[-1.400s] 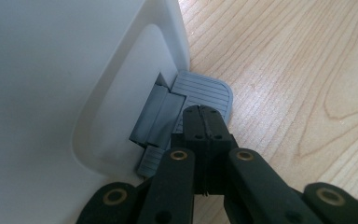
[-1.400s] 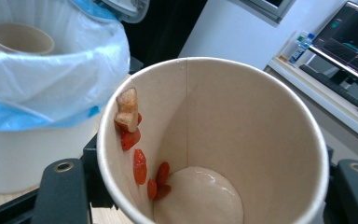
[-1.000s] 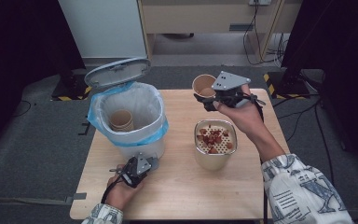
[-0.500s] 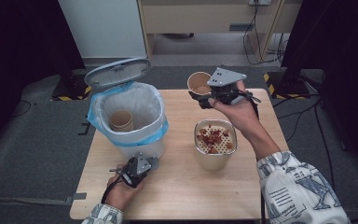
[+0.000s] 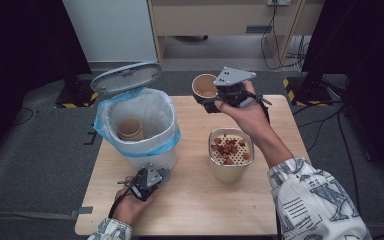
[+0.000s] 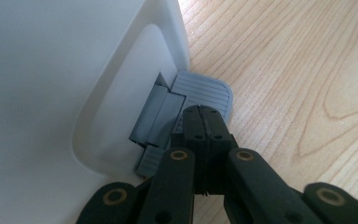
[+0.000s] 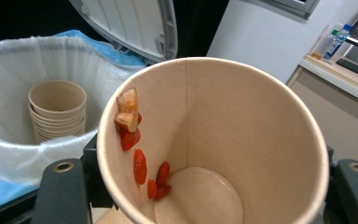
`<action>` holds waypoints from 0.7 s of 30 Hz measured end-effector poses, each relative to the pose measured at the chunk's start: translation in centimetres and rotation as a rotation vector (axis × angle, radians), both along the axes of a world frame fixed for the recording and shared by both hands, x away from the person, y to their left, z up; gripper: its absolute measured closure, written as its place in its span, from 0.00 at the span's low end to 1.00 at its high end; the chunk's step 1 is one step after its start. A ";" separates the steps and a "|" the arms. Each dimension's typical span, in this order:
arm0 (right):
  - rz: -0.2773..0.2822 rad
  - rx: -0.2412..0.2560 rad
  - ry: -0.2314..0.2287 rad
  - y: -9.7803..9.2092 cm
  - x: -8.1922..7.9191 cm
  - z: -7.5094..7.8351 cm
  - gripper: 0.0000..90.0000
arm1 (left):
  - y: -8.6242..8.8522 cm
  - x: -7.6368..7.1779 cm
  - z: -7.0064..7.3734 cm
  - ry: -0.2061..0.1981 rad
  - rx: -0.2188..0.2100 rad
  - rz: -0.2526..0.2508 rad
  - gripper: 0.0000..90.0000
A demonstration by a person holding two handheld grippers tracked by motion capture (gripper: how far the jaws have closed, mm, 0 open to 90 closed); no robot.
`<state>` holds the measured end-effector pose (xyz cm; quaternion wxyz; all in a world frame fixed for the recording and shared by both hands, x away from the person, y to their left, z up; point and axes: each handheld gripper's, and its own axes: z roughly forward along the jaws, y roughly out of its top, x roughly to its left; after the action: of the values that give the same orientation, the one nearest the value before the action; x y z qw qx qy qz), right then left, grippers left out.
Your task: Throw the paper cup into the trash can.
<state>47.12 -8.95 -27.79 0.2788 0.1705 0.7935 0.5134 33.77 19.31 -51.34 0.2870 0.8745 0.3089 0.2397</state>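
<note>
Right gripper view: jaws clamp the paper cup (image 7: 214, 140) by its thin, crushable wall; left gripper's (image 6: 205, 122) jaws together on the bin pedal (image 6: 205, 93).

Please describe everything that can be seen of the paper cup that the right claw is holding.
The tan paper cup is round, with a rolled rim and a vertical seam on its inner wall. The right claw grips it from both sides and holds it in the air above the far edge of the light wooden table, right of the white pedal bin. It is tilted. Small red food pieces and one pale brown bit stick to its inner wall, and the bottom looks wet.
</note>
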 end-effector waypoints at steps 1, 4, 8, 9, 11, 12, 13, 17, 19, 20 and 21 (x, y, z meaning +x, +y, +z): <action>0.003 0.001 0.003 0.3 0.0 0.1 0.33 | 0.0 0.0 0.0 0.000 0.001 -0.001 1.00; 0.010 0.003 0.009 1.0 0.0 0.2 0.33 | 0.0 0.0 0.0 -0.001 0.000 0.000 1.00; 0.023 0.020 0.019 1.9 -0.1 0.4 0.33 | -0.1 -0.1 0.0 -0.003 0.003 0.003 1.00; 0.026 0.023 0.019 2.2 -0.1 0.5 0.33 | 0.0 0.0 0.0 -0.002 0.002 0.003 1.00; 0.033 0.029 0.026 2.6 -0.1 0.6 0.33 | 0.0 0.0 0.0 -0.004 0.000 0.002 1.00; 0.037 0.030 0.025 2.8 -0.1 0.6 0.33 | -0.1 -0.1 0.0 -0.003 0.004 0.003 1.00; 0.040 0.035 0.029 3.0 -0.1 0.6 0.33 | -0.1 -0.1 0.0 -0.003 0.004 0.003 1.00; 0.057 0.071 0.062 3.8 0.1 0.6 0.32 | -0.1 -0.1 0.0 -0.003 0.004 0.002 1.00; 0.067 0.088 0.077 4.4 0.1 0.6 0.32 | 0.0 -0.1 0.0 -0.002 0.002 0.002 1.00; 0.070 0.091 0.083 4.6 0.1 0.6 0.32 | 0.0 -0.1 0.0 -0.002 0.003 0.002 1.00; 0.074 0.090 0.083 4.8 0.1 0.6 0.32 | 0.0 -0.1 0.0 -0.003 0.003 0.002 1.00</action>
<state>47.23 -4.15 -27.23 0.2184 0.1746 0.7862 0.5511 33.72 19.26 -51.34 0.2859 0.8744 0.3088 0.2415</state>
